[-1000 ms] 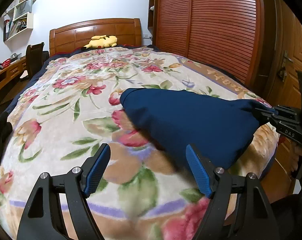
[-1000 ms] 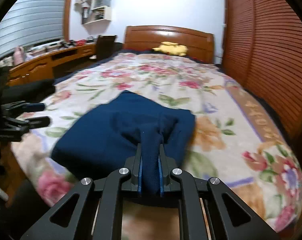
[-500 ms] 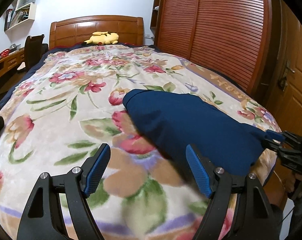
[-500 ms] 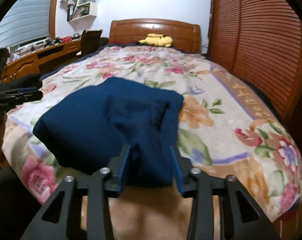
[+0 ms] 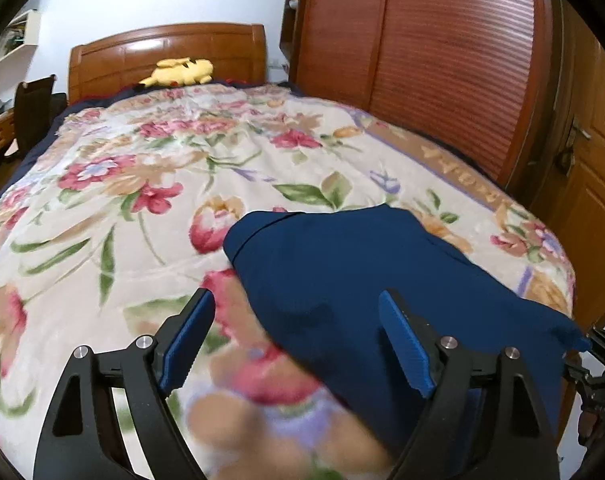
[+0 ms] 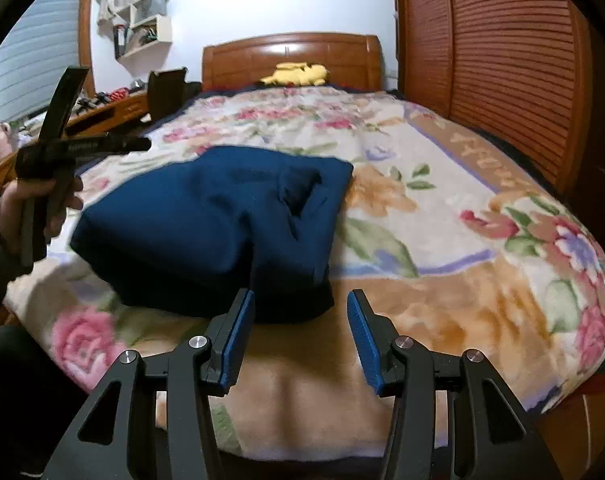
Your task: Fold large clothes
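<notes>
Right gripper [image 6: 298, 336] jaws opening, just let go of navy garment [image 6: 206, 232], now folded at foot of floral bedspread [image 6: 442, 184]; left gripper [image 5: 298, 344] wide open, empty, over garment; fold seems landed.

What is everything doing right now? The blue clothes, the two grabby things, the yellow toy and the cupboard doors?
Navy garment: folded, lying on the floral blanket, free of both grippers.
Left hand-held gripper: jaws opening, nothing gripped.
Right hand-held gripper: jaws opening, pads off the cloth.
Yellow plush toy: lying by the headboard.
Wardrobe doors: shut.
</notes>
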Tool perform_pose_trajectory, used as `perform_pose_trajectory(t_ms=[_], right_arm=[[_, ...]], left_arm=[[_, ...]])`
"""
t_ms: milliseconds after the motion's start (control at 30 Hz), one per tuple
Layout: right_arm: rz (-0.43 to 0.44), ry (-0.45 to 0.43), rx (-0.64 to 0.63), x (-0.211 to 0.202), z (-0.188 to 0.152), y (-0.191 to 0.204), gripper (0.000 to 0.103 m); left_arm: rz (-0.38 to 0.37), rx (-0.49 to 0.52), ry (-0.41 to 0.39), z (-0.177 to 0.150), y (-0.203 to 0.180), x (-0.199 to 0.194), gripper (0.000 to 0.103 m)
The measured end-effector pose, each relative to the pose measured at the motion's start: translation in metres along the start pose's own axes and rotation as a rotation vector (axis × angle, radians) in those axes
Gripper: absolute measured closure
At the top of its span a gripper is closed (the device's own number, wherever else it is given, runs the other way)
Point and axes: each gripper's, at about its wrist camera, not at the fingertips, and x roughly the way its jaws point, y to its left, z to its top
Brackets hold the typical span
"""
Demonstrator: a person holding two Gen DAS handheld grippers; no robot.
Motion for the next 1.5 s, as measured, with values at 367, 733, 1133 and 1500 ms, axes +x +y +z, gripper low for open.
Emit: perform_pose_trajectory(t_ms=[367,733,1133,1500], right_arm=[[0.02,-0.004,0.091,0.037,0.006,-0.01,0.046],[0.07,-0.032,0.189,0.045,-0.008,-0.006,0.042],[0.166,-0.156,0.172,0.02,-0.007,-0.011,0.086],[0.029,-0.241,0.116,-0.026,0.025,-0.082,0.089]], left_arm=[[0.051,-0.051,0.16,0.019,0.033,0.094,0.019],[-0.06,-0.158,0.233,0.016,0.049,0.134,0.039],[-0.01,-0.048,0.149,0.037,0.022,0.084,0.094],[-0.051,0.076,0.002,0.088,-0.078,0.052,0.096]])
